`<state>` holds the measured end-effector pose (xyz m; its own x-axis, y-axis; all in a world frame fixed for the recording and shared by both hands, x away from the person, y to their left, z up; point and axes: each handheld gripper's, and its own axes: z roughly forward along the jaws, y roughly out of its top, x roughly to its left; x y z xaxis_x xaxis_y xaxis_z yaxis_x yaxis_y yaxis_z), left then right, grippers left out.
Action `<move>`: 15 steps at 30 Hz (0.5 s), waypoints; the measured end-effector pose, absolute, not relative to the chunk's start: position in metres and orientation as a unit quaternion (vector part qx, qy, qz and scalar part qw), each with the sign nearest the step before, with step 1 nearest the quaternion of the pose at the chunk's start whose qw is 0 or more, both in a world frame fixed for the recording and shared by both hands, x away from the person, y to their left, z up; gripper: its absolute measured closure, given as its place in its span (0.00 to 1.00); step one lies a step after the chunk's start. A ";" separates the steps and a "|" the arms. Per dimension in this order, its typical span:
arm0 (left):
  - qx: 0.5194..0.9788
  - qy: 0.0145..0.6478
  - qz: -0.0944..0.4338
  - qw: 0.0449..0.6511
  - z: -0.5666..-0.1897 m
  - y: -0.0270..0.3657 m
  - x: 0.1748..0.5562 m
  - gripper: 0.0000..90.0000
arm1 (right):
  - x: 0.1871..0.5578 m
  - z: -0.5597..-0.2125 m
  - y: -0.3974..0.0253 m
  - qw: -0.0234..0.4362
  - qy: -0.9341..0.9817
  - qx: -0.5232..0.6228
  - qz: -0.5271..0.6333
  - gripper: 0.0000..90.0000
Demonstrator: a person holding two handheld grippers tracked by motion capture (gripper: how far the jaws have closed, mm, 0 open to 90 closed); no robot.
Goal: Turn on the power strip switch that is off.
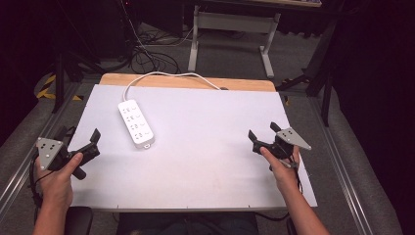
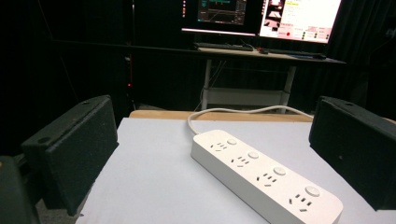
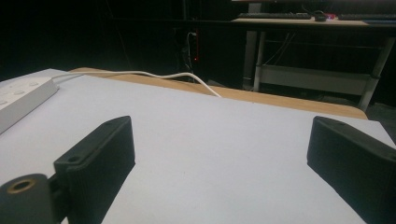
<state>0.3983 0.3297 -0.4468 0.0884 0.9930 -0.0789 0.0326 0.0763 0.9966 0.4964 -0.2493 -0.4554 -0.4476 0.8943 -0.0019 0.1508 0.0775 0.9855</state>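
While both tools hover with jaws spread and empty, nothing looks begun: the left gripper faces the power strip lying nearby on the white table, apparently untouched; the right gripper waits well apart.

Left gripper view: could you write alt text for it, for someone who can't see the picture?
A white power strip with four sockets and four round buttons lies on a white table, framed between the two wide-open black jaws of the left tongs. Its white cable curves back towards a dark room with lit monitors on a desk.
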 end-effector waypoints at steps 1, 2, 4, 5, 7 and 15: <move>0.509 0.504 0.450 0.533 -0.447 0.330 0.398 0.02 | 0.497 -0.455 -0.249 0.339 0.651 0.402 0.548 0.09; 0.508 0.504 0.451 0.533 -0.447 0.330 0.398 0.02 | 0.497 -0.456 -0.249 0.340 0.651 0.402 0.548 0.09; 0.505 0.505 0.456 0.532 -0.447 0.330 0.398 0.02 | 0.497 -0.456 -0.249 0.340 0.651 0.402 0.548 0.09; 0.504 0.505 0.458 0.530 -0.447 0.329 0.398 0.03 | 0.497 -0.456 -0.249 0.339 0.650 0.402 0.548 0.09; 0.502 0.506 0.460 0.529 -0.447 0.328 0.399 0.04 | 0.497 -0.456 -0.249 0.339 0.650 0.402 0.548 0.09; 0.500 0.507 0.478 0.514 -0.447 0.328 0.399 0.15 | 0.497 -0.456 -0.249 0.339 0.651 0.402 0.548 0.09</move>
<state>0.3994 0.3275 -0.4468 0.0284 0.9987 -0.0419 0.0160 0.0415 0.9990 0.4969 -0.2494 -0.4555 -0.4473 0.8944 -0.0005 0.1514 0.0763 0.9855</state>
